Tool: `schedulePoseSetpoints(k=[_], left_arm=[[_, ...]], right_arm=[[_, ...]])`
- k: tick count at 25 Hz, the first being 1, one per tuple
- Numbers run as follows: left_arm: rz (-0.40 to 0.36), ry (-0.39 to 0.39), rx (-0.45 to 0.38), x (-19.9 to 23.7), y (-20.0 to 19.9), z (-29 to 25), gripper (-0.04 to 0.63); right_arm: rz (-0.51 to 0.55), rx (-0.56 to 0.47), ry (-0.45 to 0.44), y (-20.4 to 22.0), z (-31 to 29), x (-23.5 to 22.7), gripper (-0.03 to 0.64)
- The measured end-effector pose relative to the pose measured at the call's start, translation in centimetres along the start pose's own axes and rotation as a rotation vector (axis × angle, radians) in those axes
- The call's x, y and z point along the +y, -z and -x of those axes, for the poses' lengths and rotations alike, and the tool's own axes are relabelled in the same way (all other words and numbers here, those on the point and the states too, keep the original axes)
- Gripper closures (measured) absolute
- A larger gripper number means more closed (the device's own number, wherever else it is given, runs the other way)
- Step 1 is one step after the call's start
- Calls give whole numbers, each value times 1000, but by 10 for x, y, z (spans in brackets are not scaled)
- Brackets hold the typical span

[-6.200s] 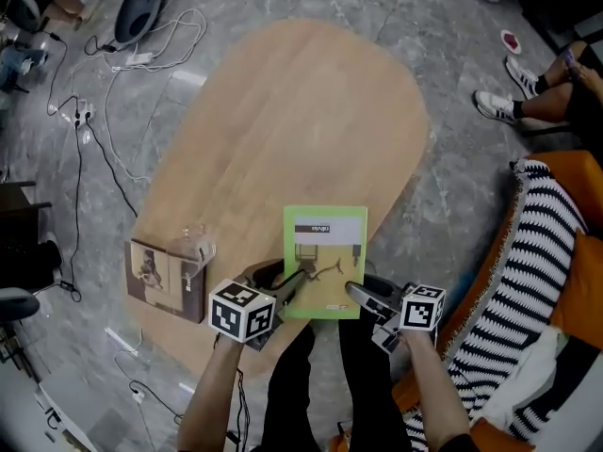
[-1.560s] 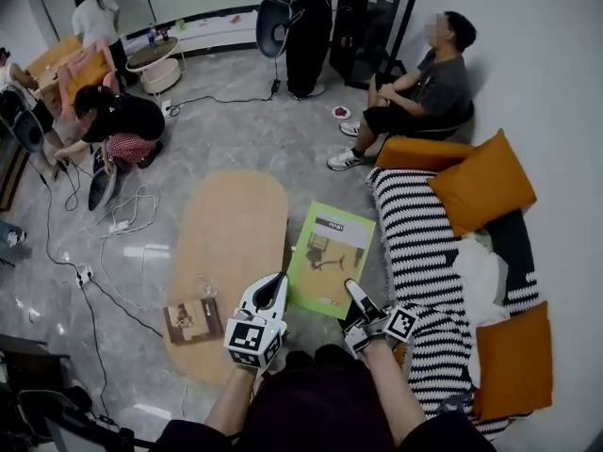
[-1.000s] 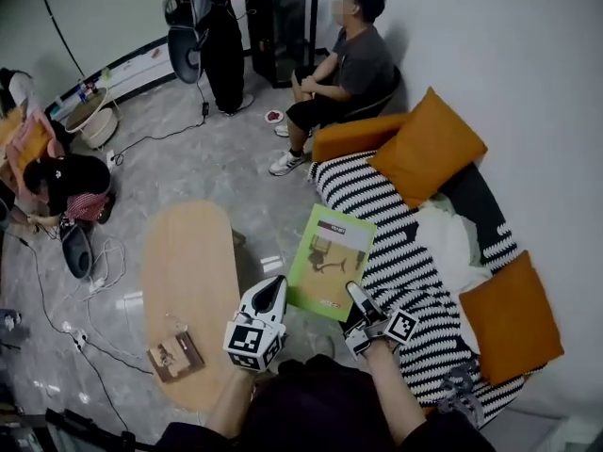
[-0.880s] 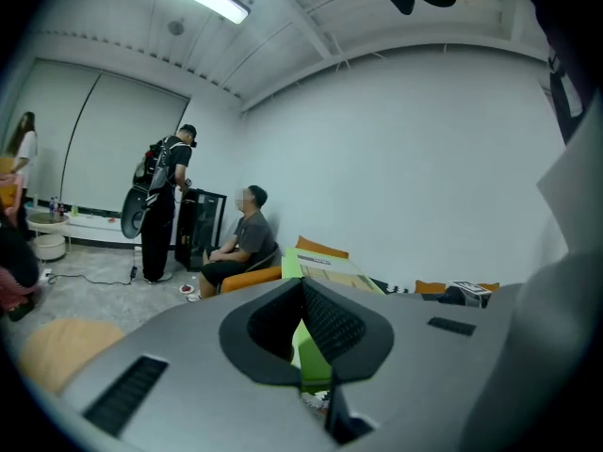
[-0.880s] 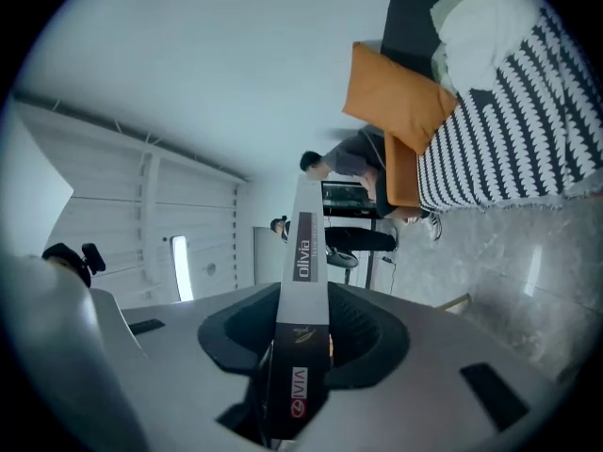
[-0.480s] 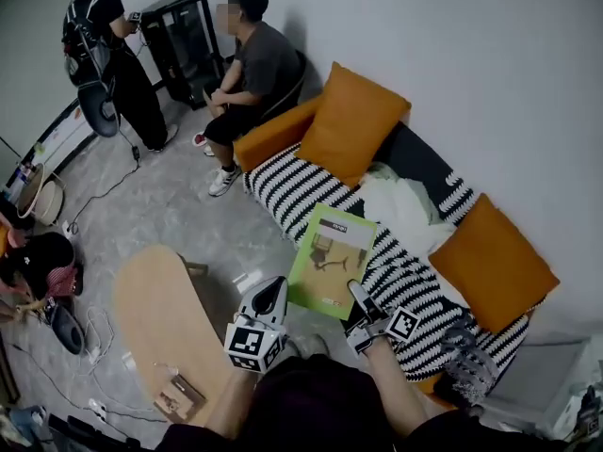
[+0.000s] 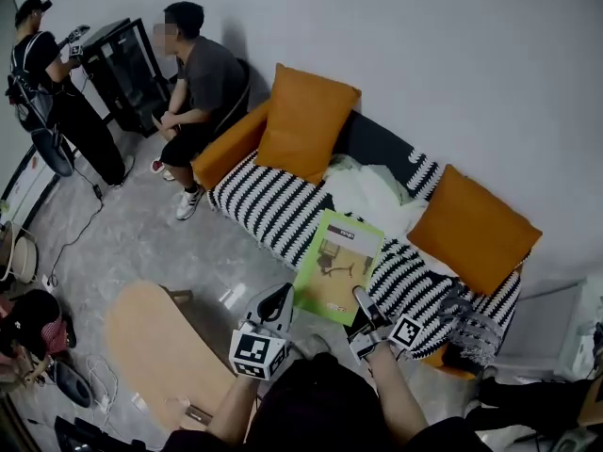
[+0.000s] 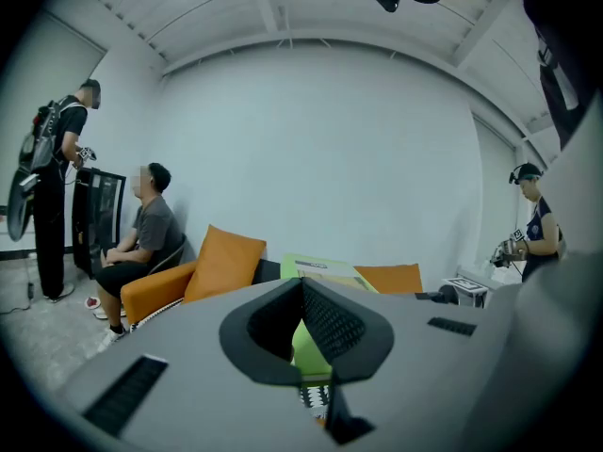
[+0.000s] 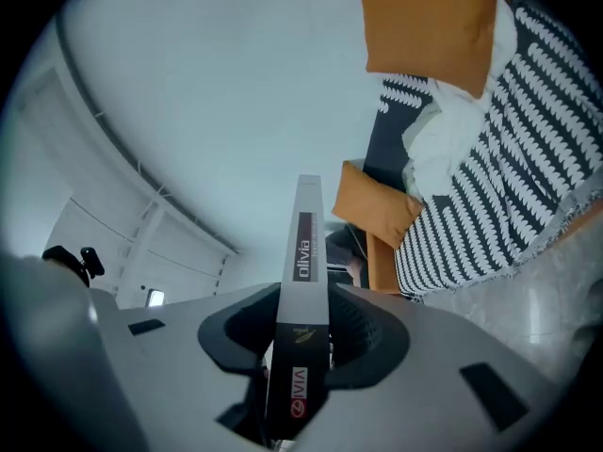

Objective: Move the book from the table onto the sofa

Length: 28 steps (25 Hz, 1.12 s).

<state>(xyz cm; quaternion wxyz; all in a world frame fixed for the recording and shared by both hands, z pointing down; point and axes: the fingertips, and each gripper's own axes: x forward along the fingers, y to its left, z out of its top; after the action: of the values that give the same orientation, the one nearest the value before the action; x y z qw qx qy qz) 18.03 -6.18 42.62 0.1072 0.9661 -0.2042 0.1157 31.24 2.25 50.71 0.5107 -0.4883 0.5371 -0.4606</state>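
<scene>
Striped sofa (image 7: 273,205), white wall (image 7: 424,64) | green book (image 7: 339,266) aloft over sofa's front edge, clear of worktop (image 7: 151,337) | right hand-held gripper (image 7: 362,297) clamped on book's near edge | left hand-held gripper (image 7: 282,296) jaws together beside its corner

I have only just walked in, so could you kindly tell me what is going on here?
A person is carrying a green book with two handheld grippers. The left gripper is shut on the book's lower left edge, and the right gripper clamps its lower right edge. The book hangs in the air just in front of the striped sofa and is not yet set down on it. The table lies at the lower left of the head view.
</scene>
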Motion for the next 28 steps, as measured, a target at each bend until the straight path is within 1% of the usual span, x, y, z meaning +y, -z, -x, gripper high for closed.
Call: schedulePoseSetpoints(k=[4, 11, 19, 25, 28], left_arm=[[-6, 33, 0, 6, -1, 0, 580], [-13, 73, 0, 11, 5, -14, 580], [-2, 60, 33, 21, -9, -104, 580], [11, 32, 66, 29, -18, -181, 580], [7, 15, 83, 31, -19, -213, 580]], right_arm=[[14, -39, 6, 0, -1, 4, 460], [46, -80, 5, -14, -7, 1, 460], [9, -80, 14, -91, -53, -24, 460], [-4, -63, 16, -162, -92, -43, 460], [-20, -51, 17, -190, -106, -54, 460]])
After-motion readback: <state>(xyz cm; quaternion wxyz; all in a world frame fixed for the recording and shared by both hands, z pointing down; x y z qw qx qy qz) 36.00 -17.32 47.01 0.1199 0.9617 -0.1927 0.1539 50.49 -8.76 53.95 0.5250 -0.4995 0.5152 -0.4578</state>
